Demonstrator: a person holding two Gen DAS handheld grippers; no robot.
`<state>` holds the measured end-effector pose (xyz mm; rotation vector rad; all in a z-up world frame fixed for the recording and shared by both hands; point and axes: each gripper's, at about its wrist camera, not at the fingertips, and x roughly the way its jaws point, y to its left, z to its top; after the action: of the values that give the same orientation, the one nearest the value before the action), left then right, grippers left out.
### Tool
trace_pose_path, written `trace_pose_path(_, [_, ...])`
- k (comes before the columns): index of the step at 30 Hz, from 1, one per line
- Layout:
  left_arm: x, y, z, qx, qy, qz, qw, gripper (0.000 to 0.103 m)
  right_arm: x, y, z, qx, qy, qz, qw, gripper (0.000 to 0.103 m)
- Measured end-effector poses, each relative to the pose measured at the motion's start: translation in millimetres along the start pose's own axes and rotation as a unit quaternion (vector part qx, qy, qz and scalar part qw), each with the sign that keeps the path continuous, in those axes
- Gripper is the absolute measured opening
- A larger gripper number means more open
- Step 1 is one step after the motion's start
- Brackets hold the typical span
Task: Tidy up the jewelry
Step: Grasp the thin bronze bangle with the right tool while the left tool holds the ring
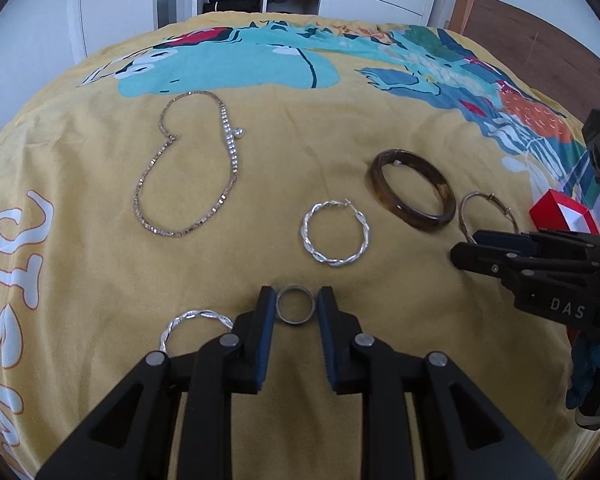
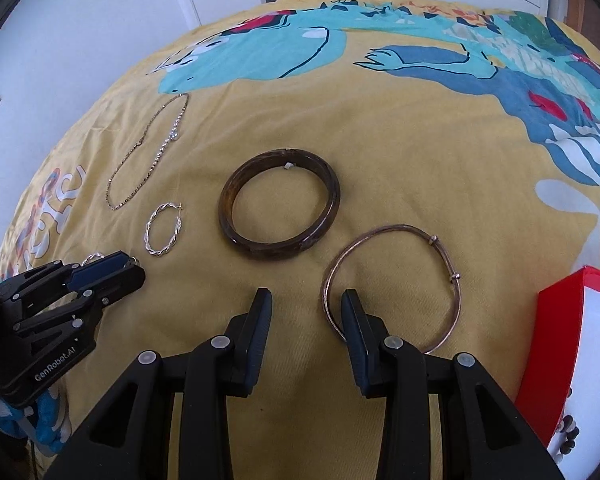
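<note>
A small silver ring [image 1: 295, 309] lies flat on the yellow bedspread [image 1: 340, 128] directly between the tips of the left gripper [image 1: 294, 304], whose jaws stand narrowly apart on either side of it; from the left wrist view it cannot be told whether the pads touch the band, though slim gaps seem to show on both sides. Just left of that gripper, a twisted silver hoop [image 1: 196, 322] is partly hidden behind its linkage, and its mate, a second twisted hoop earring [image 1: 335, 233], lies a little farther up the bed. Beyond, to the left, a long chain necklace [image 1: 188, 168] with a row of pearls is spread in an open loop. To the right sits a dark brown bangle [image 2: 280, 204], and nearer the bed's right side a thin gold bangle [image 2: 394, 288]. The right gripper [image 2: 306, 306] hovers low over the bedspread with its jaws moderately apart and nothing between them; its right finger overlaps the near-left arc of the thin gold bangle, so the wire runs just outside the jaws rather than within them. A red-and-white box [image 2: 580, 344] stands at the far right edge of the bed. White wardrobe doors [image 1: 116, 4] and open shelves of clothing fill the background.
</note>
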<state>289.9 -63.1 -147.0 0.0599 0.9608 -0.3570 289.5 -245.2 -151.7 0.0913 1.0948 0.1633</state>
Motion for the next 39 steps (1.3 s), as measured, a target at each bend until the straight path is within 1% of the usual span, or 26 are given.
trace_pose_path(5, [1,-1,0,0.002,-0.001,0.001,1.0,0.02,8,5,7,-0.024,0.023,-0.01,0.999,0.034])
trace_pose_path(7, [1,-1,-1,0.003,-0.002,0.001,1.0,0.019,11,5,12,-0.028,0.035,-0.008,0.999,0.031])
trace_pose_path(12, [-2,-3,-2,0.006,-0.003,0.0,1.0,0.019,15,3,9,-0.014,0.054,0.013,0.998,0.009])
trace_pose_path(13, [-3,-4,-2,0.007,-0.003,0.0,1.0,0.019,14,3,7,-0.01,0.053,0.017,0.998,0.007])
trace_pose_path(18, [-13,-7,-3,0.007,-0.007,-0.001,1.0,0.019,0,6,-7,0.007,0.028,0.036,0.999,0.005])
trace_pose_path(26, [-42,-6,-2,-0.008,-0.018,0.0,0.9998,0.019,-40,22,-20,0.031,-0.028,0.09,0.995,0.004])
trace_pose_path(28, [-53,-7,-2,-0.007,-0.023,0.003,0.9997,0.019,-54,29,-23,0.034,-0.041,0.103,0.993,0.004])
trace_pose_path(33, [-83,-10,2,-0.004,-0.038,0.011,0.9992,0.019,-90,40,-25,0.036,-0.071,0.119,0.99,0.004])
trace_pose_path(39, [-123,-28,8,0.008,-0.06,0.014,0.9981,0.019,-140,41,-24,0.043,-0.111,0.13,0.984,0.004])
